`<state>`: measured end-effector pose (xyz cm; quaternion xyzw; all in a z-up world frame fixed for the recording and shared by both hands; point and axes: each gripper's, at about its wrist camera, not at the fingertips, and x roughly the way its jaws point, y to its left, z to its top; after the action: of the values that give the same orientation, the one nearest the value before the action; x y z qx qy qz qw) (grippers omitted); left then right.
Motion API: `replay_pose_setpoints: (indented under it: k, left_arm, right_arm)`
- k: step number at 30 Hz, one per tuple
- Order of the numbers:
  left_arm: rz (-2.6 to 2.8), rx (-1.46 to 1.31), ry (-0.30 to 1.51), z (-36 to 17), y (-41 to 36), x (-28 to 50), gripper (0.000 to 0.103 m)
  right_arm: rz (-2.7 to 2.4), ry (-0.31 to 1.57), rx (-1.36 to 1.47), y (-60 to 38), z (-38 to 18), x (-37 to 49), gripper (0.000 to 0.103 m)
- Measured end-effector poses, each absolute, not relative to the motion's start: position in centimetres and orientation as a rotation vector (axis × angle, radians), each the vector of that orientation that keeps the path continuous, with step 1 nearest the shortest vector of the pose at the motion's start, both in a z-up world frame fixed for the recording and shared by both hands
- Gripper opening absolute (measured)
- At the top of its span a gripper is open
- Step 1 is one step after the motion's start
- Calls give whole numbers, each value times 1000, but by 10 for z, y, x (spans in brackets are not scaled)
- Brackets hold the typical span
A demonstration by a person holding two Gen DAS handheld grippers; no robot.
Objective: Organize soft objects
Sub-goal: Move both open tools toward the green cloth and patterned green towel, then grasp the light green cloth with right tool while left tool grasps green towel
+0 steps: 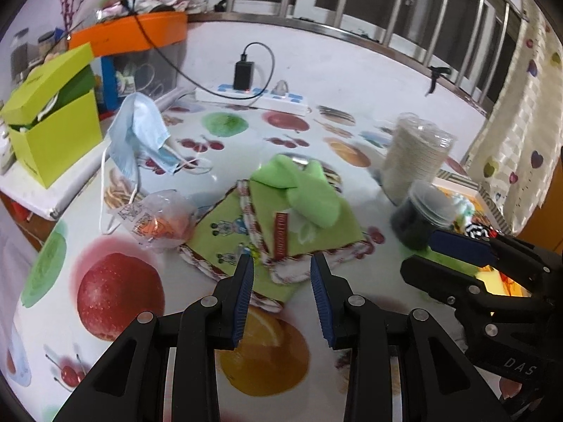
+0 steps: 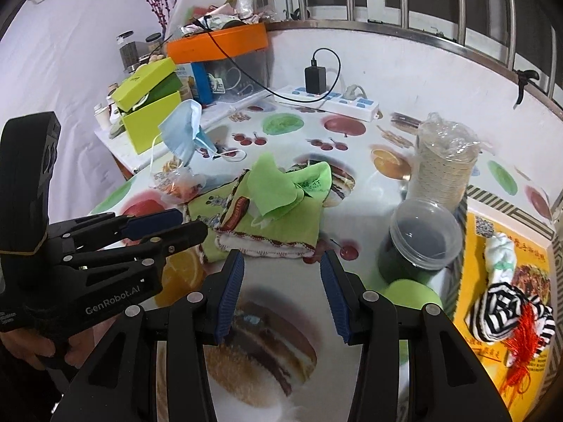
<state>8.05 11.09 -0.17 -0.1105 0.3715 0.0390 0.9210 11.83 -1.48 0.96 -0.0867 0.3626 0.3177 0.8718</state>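
A pile of green cloths with red-white trim (image 1: 281,225) lies mid-table, a light green cloth (image 1: 309,193) on top; the pile also shows in the right wrist view (image 2: 271,218). A blue face mask (image 1: 140,137) (image 2: 183,130) hangs at the left. My left gripper (image 1: 281,263) is open and empty, just short of the pile's near edge. My right gripper (image 2: 281,263) is open and empty, near the pile's front edge. A yellow tray (image 2: 492,225) at the right holds a striped sock (image 2: 506,309), a white-green cloth (image 2: 499,256) and a red tassel (image 2: 524,334).
A stack of paper cups (image 2: 447,165) and a lidded dark jar (image 2: 418,242) stand right of the pile. A crumpled plastic bag (image 1: 158,218), a lime box (image 1: 52,126), an orange-lidded bin (image 1: 133,35) and a power strip (image 1: 253,96) sit left and behind.
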Motion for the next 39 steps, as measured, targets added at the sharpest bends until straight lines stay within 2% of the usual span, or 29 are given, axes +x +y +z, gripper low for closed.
replay_pose_setpoints:
  k: [29,30,31,33,39]
  left_arm:
    - [64,-346,769,-28,167,107,36]
    - [58,-352,769,-29,168,109,37]
    - [54,-356,767,-29,168,109,37]
    - [52,-361,767,-30,169,112,39]
    - [66,-371,769,-32,173,115,49]
  right_arm:
    - [619,824,-119,54,-18,200,46]
    - [624,824,-119,55,-19,201,37]
    - [625,826,-125,57,-19,201,21]
    - [623,826,-120,57,-20,202,9]
    - [625,784,-83,47,-7,193,6]
